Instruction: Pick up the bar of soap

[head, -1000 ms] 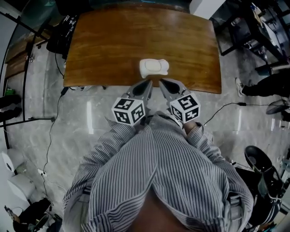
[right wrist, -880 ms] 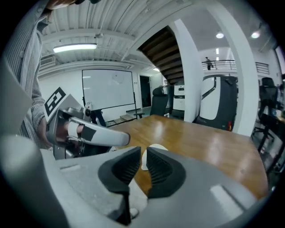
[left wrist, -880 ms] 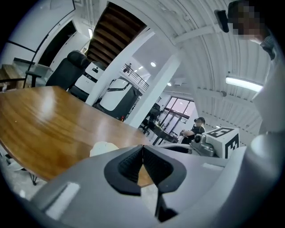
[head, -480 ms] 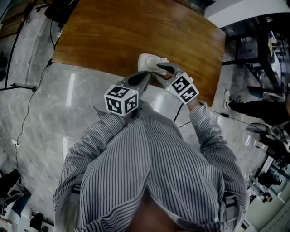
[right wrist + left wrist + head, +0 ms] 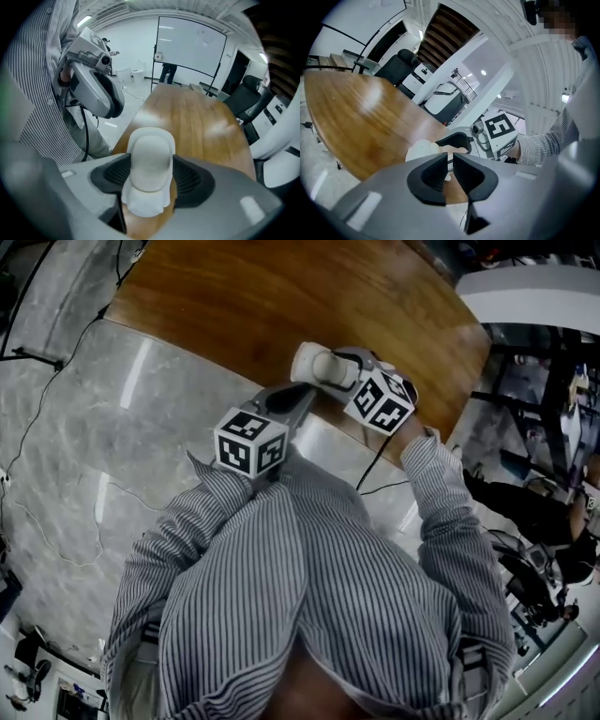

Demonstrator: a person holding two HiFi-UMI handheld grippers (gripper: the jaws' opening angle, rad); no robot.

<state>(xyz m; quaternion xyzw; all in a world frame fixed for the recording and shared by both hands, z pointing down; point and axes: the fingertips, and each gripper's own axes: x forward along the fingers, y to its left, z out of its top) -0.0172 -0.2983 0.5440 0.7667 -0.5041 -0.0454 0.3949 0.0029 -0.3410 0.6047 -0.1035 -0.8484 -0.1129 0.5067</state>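
Observation:
The white, rounded bar of soap [image 5: 322, 366] lies near the front edge of the brown wooden table [image 5: 281, 296]. My right gripper [image 5: 334, 368] has its jaws opening, one on each side of the soap [image 5: 149, 161]. The dark pads [image 5: 190, 177] stand close beside its flanks without squeezing it. The soap rests on the wood. My left gripper [image 5: 302, 401] hovers just left of it at the table edge, its jaws shut with nothing between them. In the left gripper view the soap [image 5: 421, 151] shows past the jaw tips [image 5: 451, 165], with the right gripper [image 5: 457, 139] around it.
The table edge runs right under both grippers, with grey marble floor [image 5: 112, 427] below it. A cable [image 5: 375, 465] trails on the floor. Office chairs [image 5: 243, 101] and a whiteboard [image 5: 187, 44] stand beyond the far end of the table. A person stands at the right [image 5: 553, 521].
The right gripper has moved forward from the table edge over the soap, and its jaws have spread around it. The head view has swung and tilted. The left gripper stayed near the edge.

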